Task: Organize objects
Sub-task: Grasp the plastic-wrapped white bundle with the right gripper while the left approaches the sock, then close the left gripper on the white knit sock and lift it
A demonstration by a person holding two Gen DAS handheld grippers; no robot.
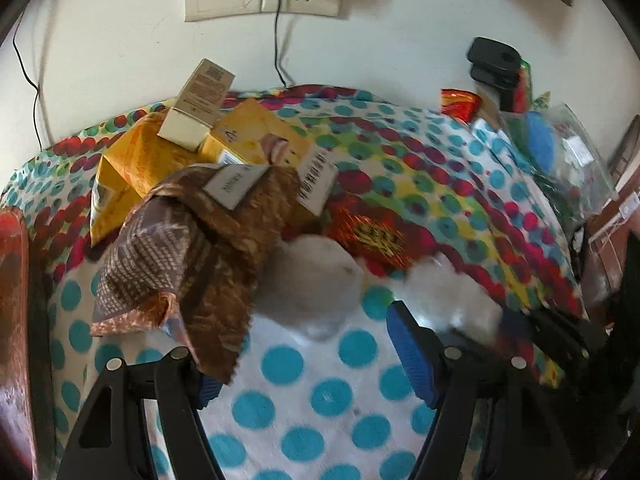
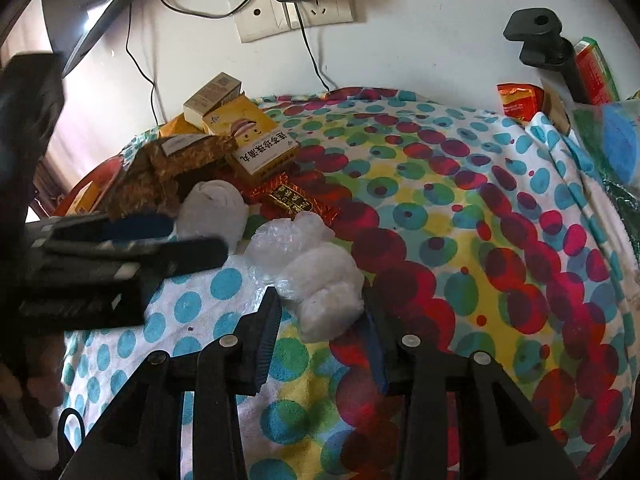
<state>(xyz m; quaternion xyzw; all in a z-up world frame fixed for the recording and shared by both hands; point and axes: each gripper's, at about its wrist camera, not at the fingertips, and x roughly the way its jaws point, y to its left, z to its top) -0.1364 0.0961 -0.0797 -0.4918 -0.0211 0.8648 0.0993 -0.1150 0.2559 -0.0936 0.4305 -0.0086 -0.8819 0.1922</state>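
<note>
A pile of objects lies on the dotted cloth (image 1: pixel 320 400): a brown patterned packet (image 1: pixel 192 264), a yellow box (image 1: pixel 256 140), a cream box (image 1: pixel 200 104), a red foil packet (image 1: pixel 372 232) and a white rolled sock (image 1: pixel 312 288). My left gripper (image 1: pixel 304 360) is open; the brown packet's corner hangs over its left finger. A clear plastic bag of white stuff (image 2: pixel 316 280) lies between the fingers of my right gripper (image 2: pixel 320 320), whose jaws stand at its sides. The left gripper (image 2: pixel 140 248) shows in the right wrist view. The pile also shows there, with the yellow box (image 2: pixel 256 140) and sock (image 2: pixel 216 208).
A white wall with sockets (image 2: pixel 296 12) and cables stands behind. A black clamp (image 2: pixel 544 40), red snack packets (image 2: pixel 520 100) and a clear bag with blue and green contents (image 1: pixel 552 148) sit at the right. A dark wooden edge (image 1: pixel 12 300) runs along the left.
</note>
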